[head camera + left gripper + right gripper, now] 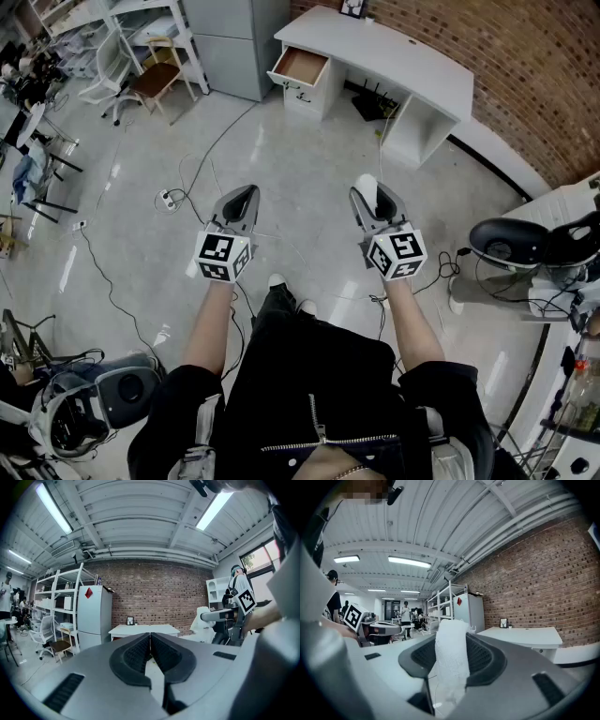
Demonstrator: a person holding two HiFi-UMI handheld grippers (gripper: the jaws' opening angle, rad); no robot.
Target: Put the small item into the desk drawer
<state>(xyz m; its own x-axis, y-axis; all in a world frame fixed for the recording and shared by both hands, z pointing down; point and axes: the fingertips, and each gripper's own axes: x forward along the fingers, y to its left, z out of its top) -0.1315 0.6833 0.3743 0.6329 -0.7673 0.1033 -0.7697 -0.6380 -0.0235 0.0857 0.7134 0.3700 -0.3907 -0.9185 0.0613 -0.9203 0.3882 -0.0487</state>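
The right gripper (368, 195) was clamped on a small white item (452, 654). The item stood upright between the dark pads (483, 657) and rose past their tips, and it kept the jaws well apart. The left gripper (239, 199), held beside the right at about the same height, had its jaws pressed together with nothing between them. Both pointed ahead over the pale floor (281, 169), well apart from the white desk (403, 58) that stood against the brick wall (525, 66). At the desk's left end in the head view the drawer (300, 66) was pulled open, its brownish inside showing. A tall grey cabinet (234, 42) stood just left of the desk, and a cable (202, 159) trailed across the floor.
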